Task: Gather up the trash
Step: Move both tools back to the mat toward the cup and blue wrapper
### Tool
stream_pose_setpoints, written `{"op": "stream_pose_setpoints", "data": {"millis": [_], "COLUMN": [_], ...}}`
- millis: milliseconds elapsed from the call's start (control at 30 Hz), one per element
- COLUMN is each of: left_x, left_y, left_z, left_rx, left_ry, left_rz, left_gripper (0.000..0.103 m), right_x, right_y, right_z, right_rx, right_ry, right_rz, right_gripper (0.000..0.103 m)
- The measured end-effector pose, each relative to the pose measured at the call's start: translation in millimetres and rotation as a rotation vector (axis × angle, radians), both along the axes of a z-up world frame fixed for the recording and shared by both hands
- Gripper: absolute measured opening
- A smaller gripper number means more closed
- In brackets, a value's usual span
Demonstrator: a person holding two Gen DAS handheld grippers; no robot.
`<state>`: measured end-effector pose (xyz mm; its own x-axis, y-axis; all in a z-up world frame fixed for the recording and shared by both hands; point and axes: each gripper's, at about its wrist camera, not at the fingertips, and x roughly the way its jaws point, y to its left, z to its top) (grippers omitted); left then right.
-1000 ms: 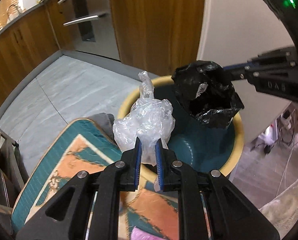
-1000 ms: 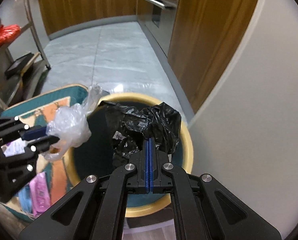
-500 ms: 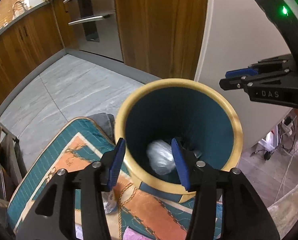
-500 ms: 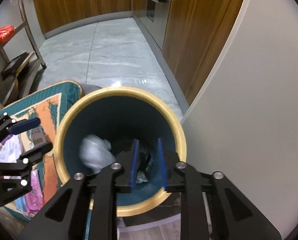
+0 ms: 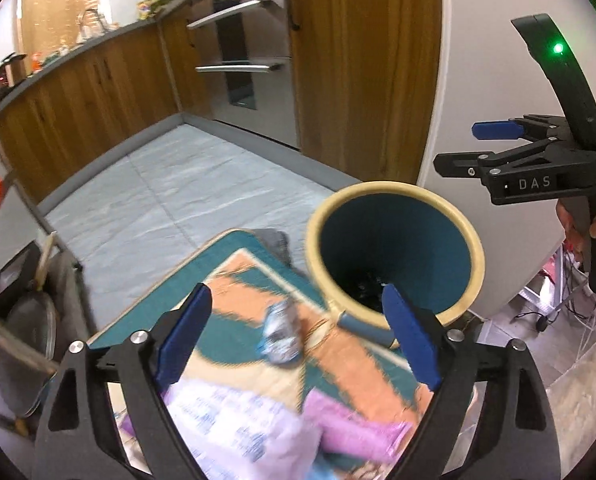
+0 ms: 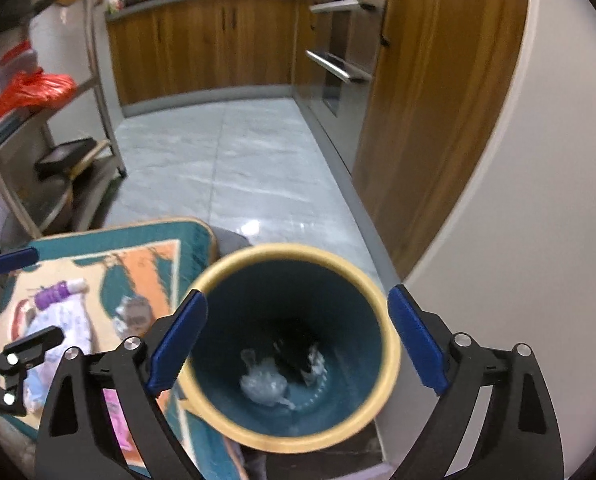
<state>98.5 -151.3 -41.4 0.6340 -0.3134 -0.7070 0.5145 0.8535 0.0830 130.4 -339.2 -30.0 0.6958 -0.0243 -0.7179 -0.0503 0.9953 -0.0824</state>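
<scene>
A bin with a yellow rim point(image 5: 394, 196) point(image 6: 298, 250) and teal inside stands on the floor by a rug. At its bottom lie a clear plastic bag point(image 6: 264, 384) and a black bag point(image 6: 294, 356). My right gripper point(image 6: 298, 295) point(image 5: 460, 144) hovers over the bin mouth, jaws opening, nothing between them. My left gripper point(image 5: 295, 291) point(image 6: 44, 296) hangs over the rug left of the bin, jaws also opening and empty. A crumpled silvery wrapper point(image 5: 280, 332) point(image 6: 132, 314) and white and purple packets point(image 5: 238, 412) point(image 6: 64, 320) lie on the rug.
The patterned teal and orange rug point(image 5: 226, 264) lies on a grey tiled floor point(image 6: 226, 160). A metal rack point(image 6: 98, 92) with a red bag point(image 6: 30, 88) stands at the left. Wooden cabinets point(image 6: 202, 44), an oven and a white wall point(image 6: 518, 220) bound the right side.
Both grippers opened and let go; the clear bag and the black bag fell into the bin. My left gripper drew back and up from the bin over the rug.
</scene>
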Motion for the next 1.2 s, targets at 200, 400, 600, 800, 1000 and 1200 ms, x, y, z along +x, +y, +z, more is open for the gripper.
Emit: {"op": "stream_pose_setpoints", "data": {"millis": [200,400,600,800,1000,1200], "left_x": [-26.1,-47.8,-52.6,-52.5,-47.7,-36.9], "left_y": [53.7,101.9,151.6,187.7,205.6,225.6], "left_z": [29.6,42.0,35.1,26.8,16.4,-8.4], "left_rx": [-0.057,-0.043,-0.039,-0.034,-0.029,0.008], "left_ry": [-0.044,-0.083,-0.059,-0.035,0.000,0.062], "left_rz": [0.106,0.208,0.344,0.422,0.468,0.538], "left_gripper": [0.093,0.096,0.097,0.097,0.097,0.097], "right_x": [-13.4,-20.9,-20.8,-16.5,-10.5,2.1], "right_y": [28.6,51.8,77.3,108.7,131.3,151.4], "right_z": [21.0,34.3,40.6,39.1,31.6,19.7], "right_rx": [-0.015,0.076,0.146,0.127,0.104,0.055], "right_ry": [-0.095,-0.118,-0.111,-0.092,-0.056,0.008], "right_rz": [0.027,0.084,0.093,0.134,0.153,0.124], "right_gripper": [0.096,0.097,0.098,0.098,0.098,0.098]}}
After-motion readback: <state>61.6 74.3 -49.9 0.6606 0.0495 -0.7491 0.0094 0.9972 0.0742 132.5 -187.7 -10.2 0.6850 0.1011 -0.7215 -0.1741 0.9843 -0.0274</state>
